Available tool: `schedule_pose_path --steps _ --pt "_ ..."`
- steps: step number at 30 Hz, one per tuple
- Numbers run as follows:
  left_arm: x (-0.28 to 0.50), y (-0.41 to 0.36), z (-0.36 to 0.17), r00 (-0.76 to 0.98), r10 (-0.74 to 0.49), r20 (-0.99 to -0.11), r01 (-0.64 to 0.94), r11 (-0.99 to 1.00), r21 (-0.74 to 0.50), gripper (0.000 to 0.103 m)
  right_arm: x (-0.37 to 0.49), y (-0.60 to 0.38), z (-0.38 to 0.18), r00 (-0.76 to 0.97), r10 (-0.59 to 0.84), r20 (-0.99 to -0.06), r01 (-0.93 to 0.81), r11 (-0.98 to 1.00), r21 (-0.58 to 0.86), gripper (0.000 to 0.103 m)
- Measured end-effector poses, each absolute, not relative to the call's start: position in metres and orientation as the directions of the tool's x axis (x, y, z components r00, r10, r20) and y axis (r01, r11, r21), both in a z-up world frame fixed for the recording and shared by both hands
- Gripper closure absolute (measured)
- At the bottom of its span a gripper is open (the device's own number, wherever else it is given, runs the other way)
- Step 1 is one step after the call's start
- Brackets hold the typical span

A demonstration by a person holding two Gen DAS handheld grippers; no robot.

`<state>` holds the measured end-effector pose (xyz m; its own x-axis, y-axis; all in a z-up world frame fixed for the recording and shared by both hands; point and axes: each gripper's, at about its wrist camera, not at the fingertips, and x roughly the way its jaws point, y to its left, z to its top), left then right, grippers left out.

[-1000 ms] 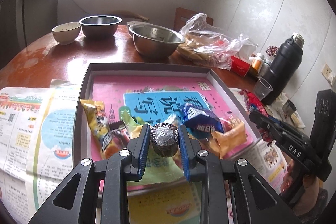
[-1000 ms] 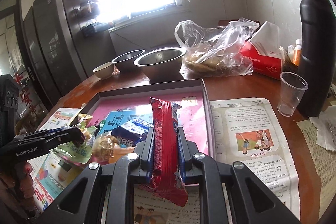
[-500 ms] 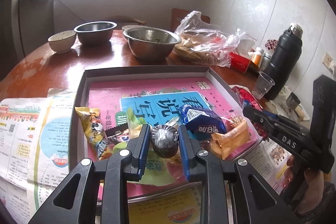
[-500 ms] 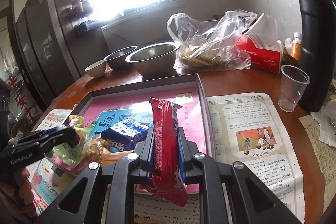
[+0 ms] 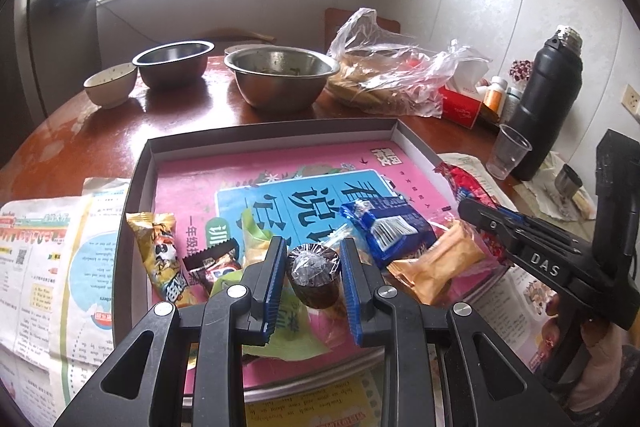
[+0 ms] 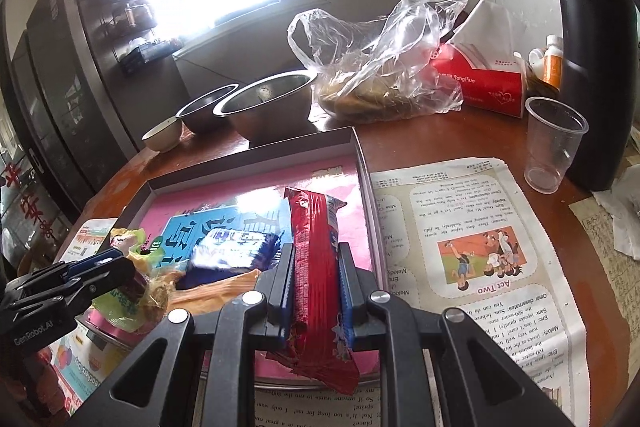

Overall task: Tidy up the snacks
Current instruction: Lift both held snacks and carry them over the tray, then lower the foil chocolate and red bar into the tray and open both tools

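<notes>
Biggest worry for me is the pile at the near end of the tray (image 5: 272,133). Both grippers are loaded and close together over it, so if either one sets its snack down right there it just lands on the heap, or knocks the blue pack (image 5: 386,227) and orange pack (image 5: 434,267) over the low near rim. The far half of the tray, toward 12 o'clock, is bare, so that's the safer drop zone.

The left gripper (image 5: 313,273) is clamped on a small wrapped cake (image 5: 314,279), round and squat, pinched only at its sides. It could roll out of the pads if the wrist tips. The right gripper (image 6: 316,283) is squeezed onto a long red bar (image 6: 318,267), held near its lower half, with the top poking out toward 12 and the bottom end crumpled below the jaws. That loose top could catch the tray wall at 1 o'clock.

Both grippers angle down at the tray, the right one sitting at 3 o'clock in the left view. I think neither snack touches the tray, but it's hard to tell from these angles.
</notes>
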<state>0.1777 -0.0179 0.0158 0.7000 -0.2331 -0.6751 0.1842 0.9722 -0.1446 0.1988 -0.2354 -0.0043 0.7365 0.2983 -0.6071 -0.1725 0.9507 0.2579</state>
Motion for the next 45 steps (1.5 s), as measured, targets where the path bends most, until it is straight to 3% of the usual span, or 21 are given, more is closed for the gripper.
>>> schedule_pose_path --steps 24,34,45 --pt "0.175 -0.012 0.012 0.695 -0.244 -0.676 0.172 0.97 -0.174 0.075 0.205 -0.238 -0.007 0.729 0.299 -0.615 -0.14 0.946 0.294 0.082" --pt "0.171 -0.01 0.013 0.696 -0.244 -0.676 0.165 0.97 -0.181 0.073 0.196 -0.246 -0.006 0.732 0.311 -0.606 -0.125 0.936 0.33 0.071" --pt "0.169 -0.009 0.014 0.694 -0.25 -0.675 0.165 0.968 -0.189 0.069 0.181 -0.255 -0.009 0.735 0.321 -0.597 -0.107 0.925 0.366 0.069"
